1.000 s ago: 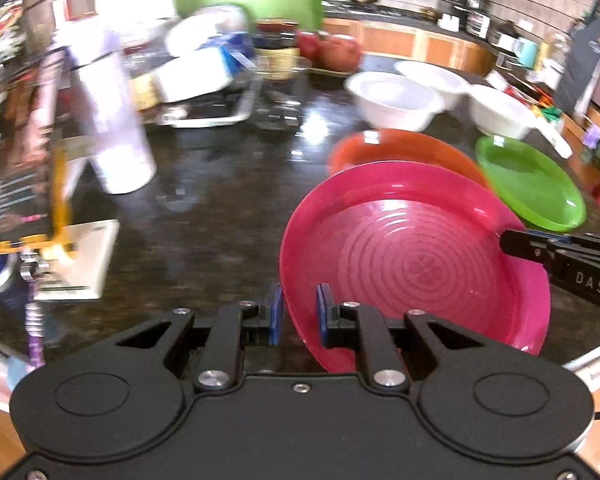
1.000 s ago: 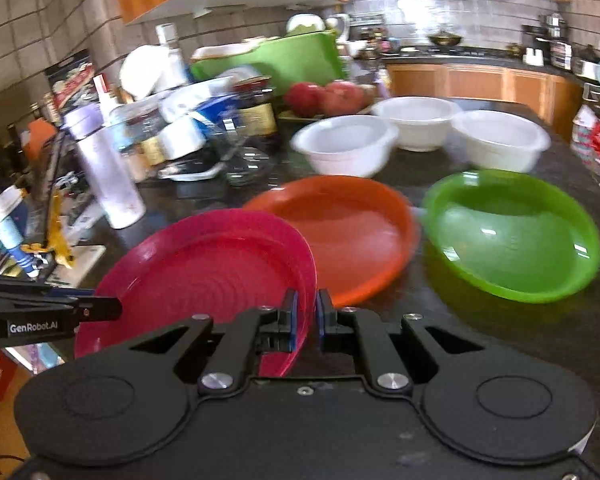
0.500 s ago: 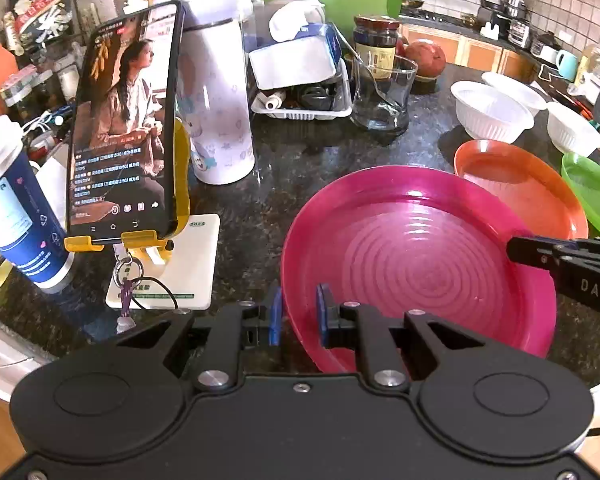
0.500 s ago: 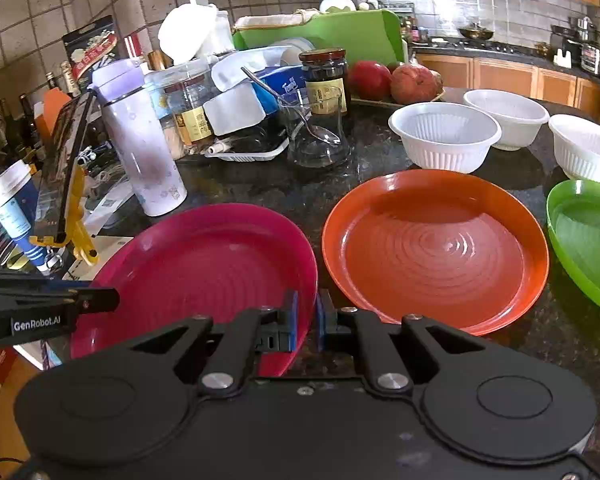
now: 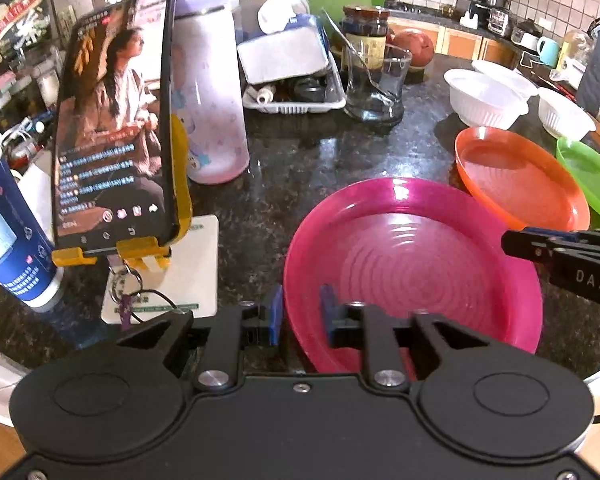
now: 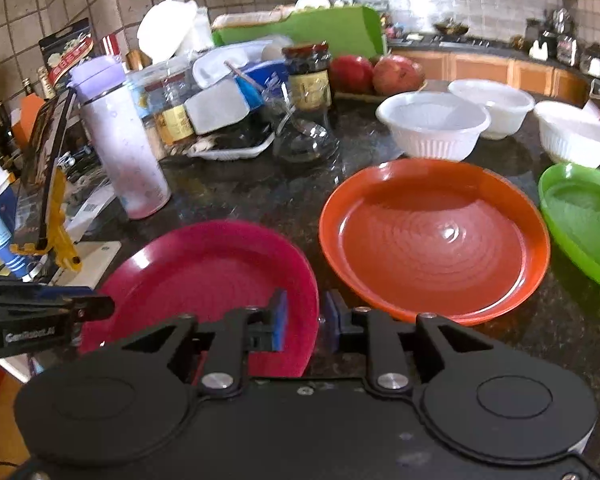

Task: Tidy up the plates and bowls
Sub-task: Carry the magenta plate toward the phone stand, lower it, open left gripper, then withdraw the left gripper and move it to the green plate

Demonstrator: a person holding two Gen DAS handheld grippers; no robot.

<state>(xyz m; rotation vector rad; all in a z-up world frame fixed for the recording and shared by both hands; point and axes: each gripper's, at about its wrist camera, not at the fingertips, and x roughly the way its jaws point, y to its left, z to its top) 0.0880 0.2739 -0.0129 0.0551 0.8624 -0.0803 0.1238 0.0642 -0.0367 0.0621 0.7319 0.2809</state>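
A pink plate (image 5: 412, 264) lies flat on the dark stone counter (image 5: 291, 168), close to its near edge. The left gripper (image 5: 300, 314) straddles the plate's left rim; the right gripper (image 6: 302, 316) straddles its right rim. Both sets of jaws have just been opening, and the blue pads now stand clear of the rim. Bare counter lies beyond the plate. Just to its right sits an orange plate (image 6: 432, 236), then a green plate (image 6: 584, 216), with three white bowls (image 6: 432, 124) behind. To the left stand a phone on a yellow stand (image 5: 111, 136), a pale bottle (image 5: 211, 100) and a blue cup (image 5: 7, 236). Only the right view shows the two red fruits (image 6: 376, 72) clearly.
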